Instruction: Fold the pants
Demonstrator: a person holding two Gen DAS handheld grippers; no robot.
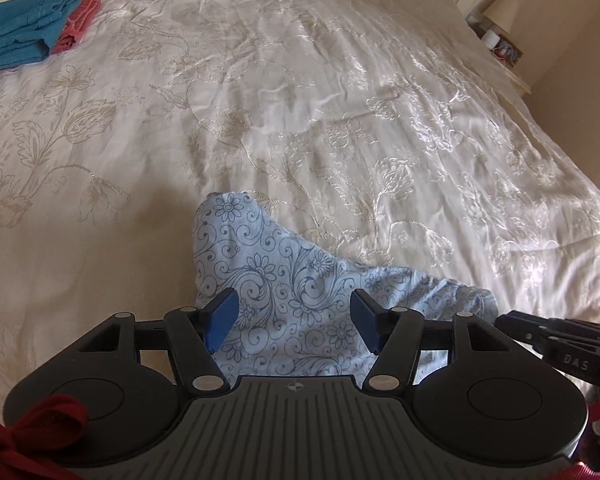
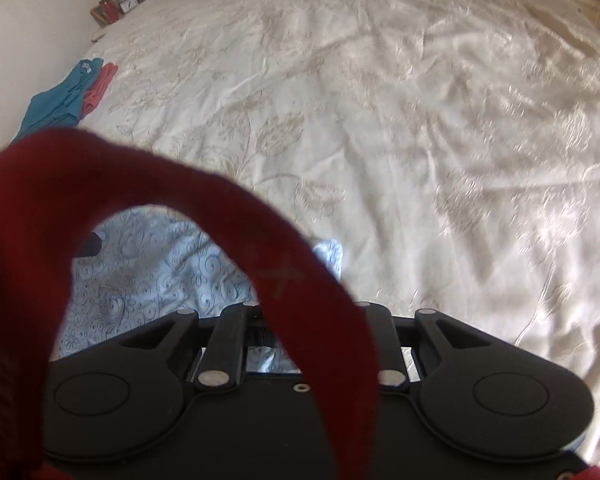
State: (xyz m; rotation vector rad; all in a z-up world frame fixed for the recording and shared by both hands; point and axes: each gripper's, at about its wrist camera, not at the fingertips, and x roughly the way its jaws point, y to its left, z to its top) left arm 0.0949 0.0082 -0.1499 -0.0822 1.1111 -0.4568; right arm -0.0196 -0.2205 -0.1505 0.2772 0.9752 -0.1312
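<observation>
A cream bedspread [image 1: 300, 100] with embroidered flowers covers the bed. Folded teal cloth [image 1: 24, 28] lies near its far left edge, overlapping a red cloth [image 1: 82, 20]. A lamp [image 1: 502, 12] stands on a nightstand [image 1: 504, 50] beside the bed. A dark red strap [image 2: 204, 216] loops close before the right camera.

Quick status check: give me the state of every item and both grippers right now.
patterned blue pants: bunched on the bedspread, not flat
left gripper: open over the pants
right gripper: fingers hidden by a red strap, state unclear
teal garment: folded, far corner
red garment: folded beneath teal one
</observation>
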